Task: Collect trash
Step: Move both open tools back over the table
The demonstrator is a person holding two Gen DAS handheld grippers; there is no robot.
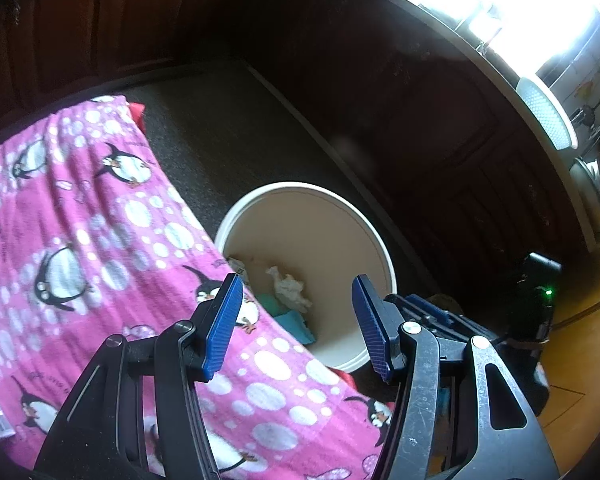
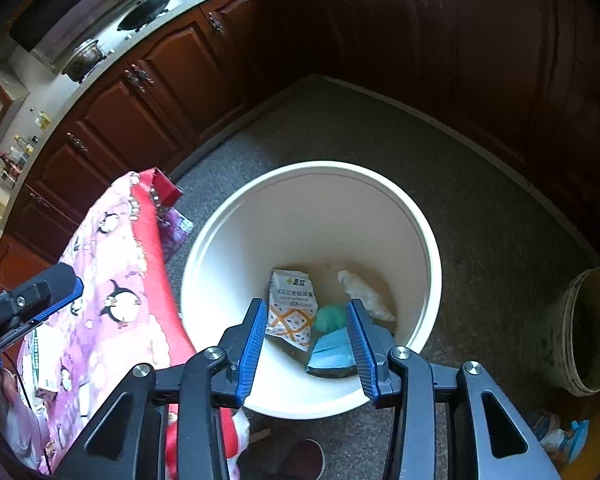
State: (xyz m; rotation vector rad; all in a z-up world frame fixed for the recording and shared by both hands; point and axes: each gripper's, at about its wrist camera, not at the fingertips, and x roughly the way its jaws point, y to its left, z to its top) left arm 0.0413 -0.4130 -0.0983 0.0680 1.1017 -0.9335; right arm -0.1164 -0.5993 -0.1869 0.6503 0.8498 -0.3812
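White plastic bin (image 2: pixel 420 236), round, on grey carpet; its near rim is cut off by your right gripper (image 2: pixel 306 344). Inside: printed packet (image 2: pixel 290 312), teal wrapper (image 2: pixel 332 350), crumpled tissue (image 2: pixel 364 292). Fleece penguin blanket (image 1: pixel 100 240) hides part of the bin from your left gripper (image 1: pixel 298 320). Both jaws spread, empty.

Left wrist view: looks steeply down past pink cloth (image 1: pixel 100 240) toward bin (image 1: pixel 300 216), close. Right wrist view: looks steeply down, almost directly above bin (image 2: pixel 312 208), closer. Both share bin, cloth (image 2: pixel 112 280), floor (image 2: pixel 480 200).
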